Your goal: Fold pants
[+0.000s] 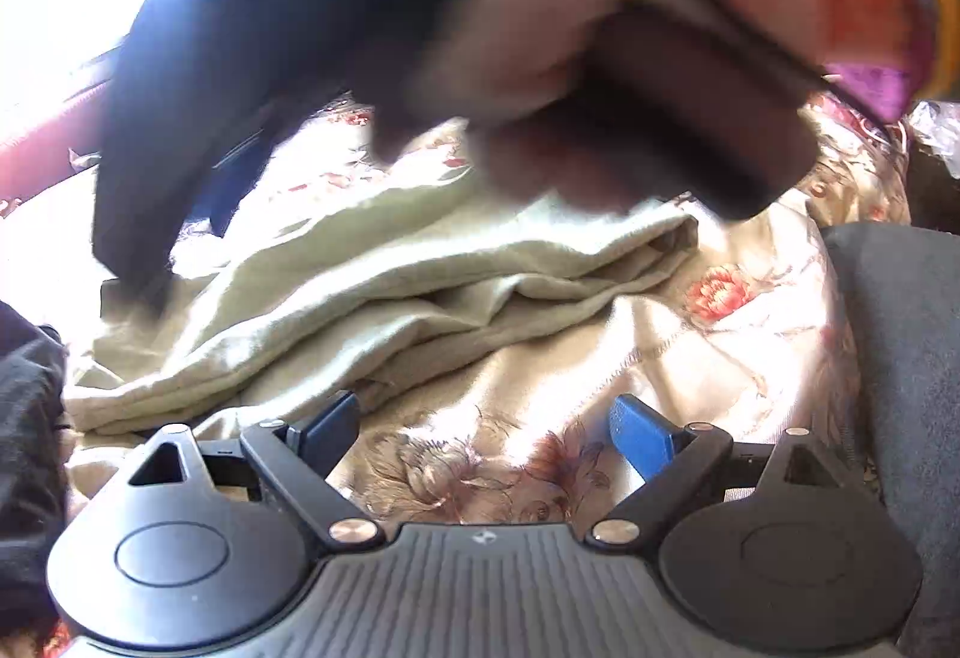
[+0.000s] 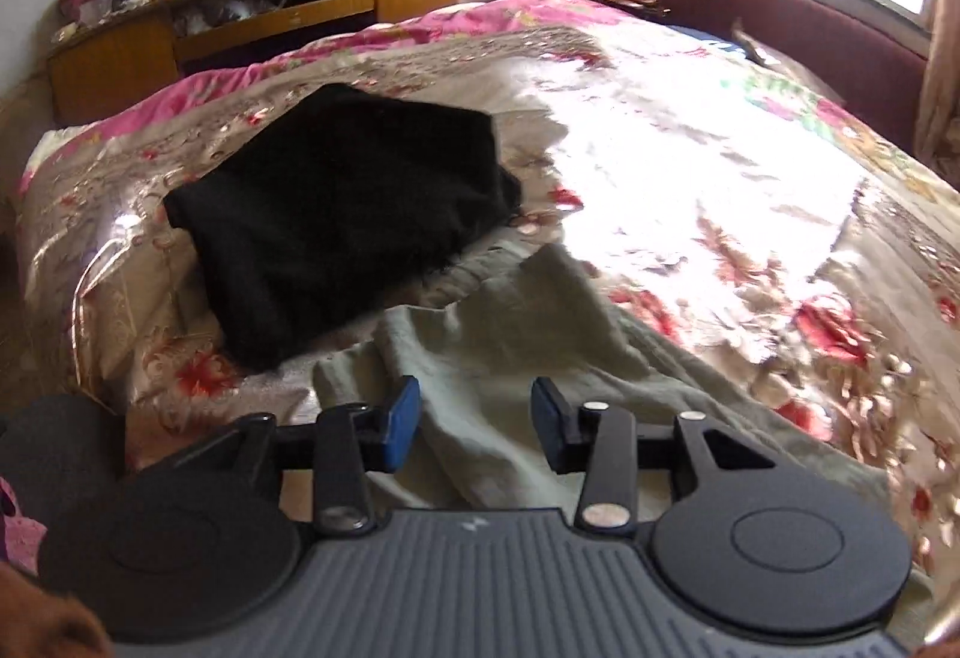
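Pale green pants [image 1: 384,298] lie crumpled on the floral bedspread [image 1: 720,358]; they also show in the right wrist view [image 2: 510,358]. My left gripper [image 1: 486,433] is open and empty, low over the bedspread just short of the pants. My right gripper [image 2: 474,421] is open and empty, directly above the pants. In the left wrist view the right hand and its gripper body [image 1: 540,27] pass overhead, blurred.
A folded black garment [image 2: 342,214] lies on the bed beyond the pants. A dark grey cushion [image 1: 900,358] is at the right. A wooden TV stand [image 2: 240,9] and a maroon headboard [image 2: 780,3] lie past the bed, under a bright window.
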Motion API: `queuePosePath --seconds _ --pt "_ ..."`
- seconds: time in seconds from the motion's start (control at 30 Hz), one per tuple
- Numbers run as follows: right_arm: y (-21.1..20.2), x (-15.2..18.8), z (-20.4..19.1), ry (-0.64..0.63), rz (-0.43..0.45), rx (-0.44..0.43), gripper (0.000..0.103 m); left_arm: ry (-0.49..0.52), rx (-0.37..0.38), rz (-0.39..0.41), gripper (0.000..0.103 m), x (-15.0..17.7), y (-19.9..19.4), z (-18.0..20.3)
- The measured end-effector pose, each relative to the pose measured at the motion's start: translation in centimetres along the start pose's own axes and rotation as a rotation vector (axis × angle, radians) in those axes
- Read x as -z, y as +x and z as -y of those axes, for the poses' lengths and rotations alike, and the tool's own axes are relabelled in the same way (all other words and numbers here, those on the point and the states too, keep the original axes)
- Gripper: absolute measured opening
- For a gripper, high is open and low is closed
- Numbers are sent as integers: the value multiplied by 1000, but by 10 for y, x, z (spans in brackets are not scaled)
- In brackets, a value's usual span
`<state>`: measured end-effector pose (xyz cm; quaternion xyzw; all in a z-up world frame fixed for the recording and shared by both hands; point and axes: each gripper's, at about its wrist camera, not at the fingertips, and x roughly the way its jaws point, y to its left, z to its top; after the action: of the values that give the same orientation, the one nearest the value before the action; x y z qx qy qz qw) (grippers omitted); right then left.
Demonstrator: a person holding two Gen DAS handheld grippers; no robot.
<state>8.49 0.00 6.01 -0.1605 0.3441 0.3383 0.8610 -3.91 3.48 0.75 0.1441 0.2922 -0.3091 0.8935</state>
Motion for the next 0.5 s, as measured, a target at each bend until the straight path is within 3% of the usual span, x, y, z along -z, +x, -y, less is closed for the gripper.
queuePosePath --seconds 0.13,0.2,0.27,0.37,0.5 --pt "-55 38 64 223 76 143 49 -33 -16 50 103 -15 -21 9" --pt "-69 63 92 292 76 226 49 -56 -15 82 103 -23 -28 8" --pt "-74 86 117 362 61 291 51 -31 -65 104 103 -36 -29 0" --pt "-72 106 143 467 85 252 51 12 -170 89 103 -58 -6 -17" --pt "-49 109 152 454 102 248 50 -62 -230 43 103 -77 30 -59"
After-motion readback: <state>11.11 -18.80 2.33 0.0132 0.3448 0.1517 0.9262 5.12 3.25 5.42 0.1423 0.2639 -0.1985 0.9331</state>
